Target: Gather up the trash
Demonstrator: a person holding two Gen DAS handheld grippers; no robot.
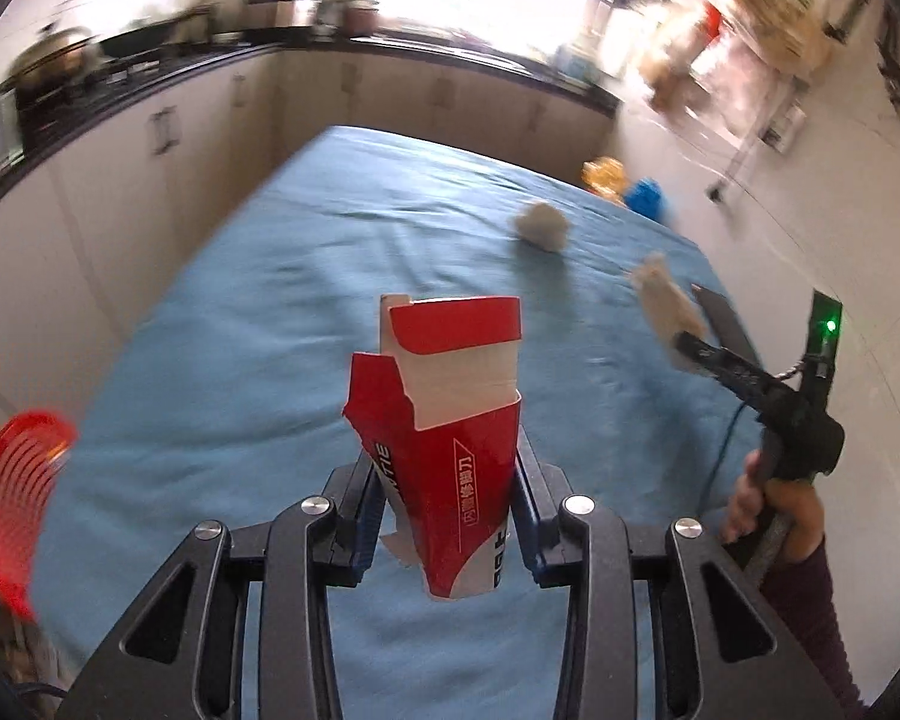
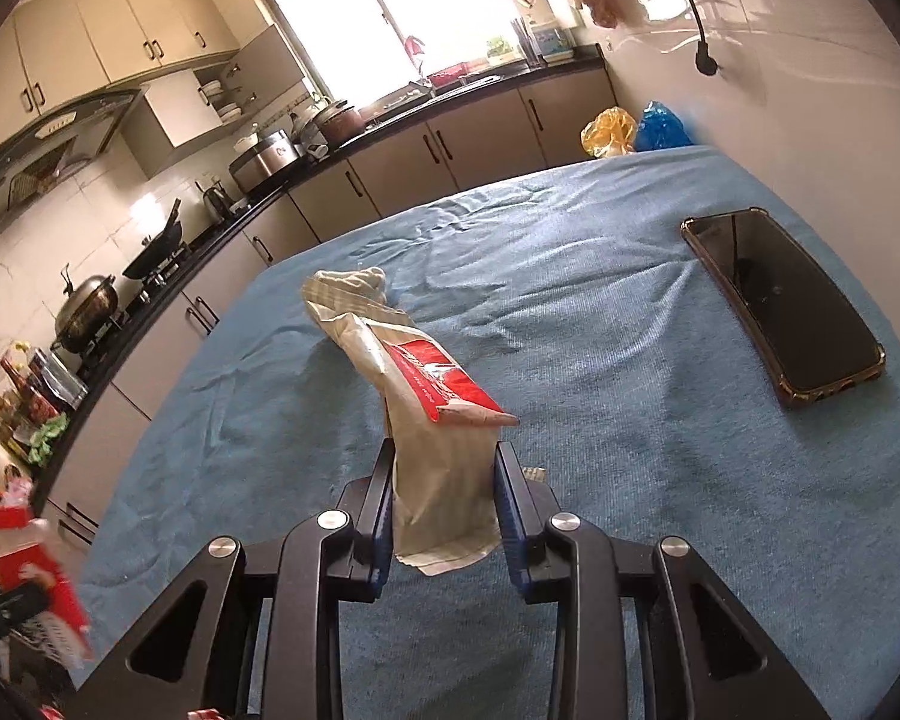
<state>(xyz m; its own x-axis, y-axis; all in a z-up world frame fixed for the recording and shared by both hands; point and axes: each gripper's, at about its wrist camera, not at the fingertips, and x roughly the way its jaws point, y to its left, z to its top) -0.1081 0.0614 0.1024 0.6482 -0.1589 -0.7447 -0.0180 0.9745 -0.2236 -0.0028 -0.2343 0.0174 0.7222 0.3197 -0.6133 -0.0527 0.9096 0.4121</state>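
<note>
Blue-covered worktop (image 2: pixel 570 312), mostly bare across its middle and left side. A dark phone (image 2: pixel 786 306) lies near the right edge; a crumpled tissue (image 1: pixel 543 227) sits toward the far right corner.

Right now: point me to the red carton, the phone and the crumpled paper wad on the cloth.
red carton (image 1: pixel 450 456): left wrist view, printed red front face.
phone (image 2: pixel 786 300): right wrist view, middle of dark screen.
crumpled paper wad (image 1: pixel 543 227): left wrist view, centre of the wad.

Both grippers, left gripper (image 1: pixel 447 516) and right gripper (image 2: pixel 444 510), have black linkage arms, silver round screws and blue-edged fingers (image 2: pixel 510 516); a dark purple ribbed sleeve (image 1: pixel 810 600) covers one forearm.
</note>
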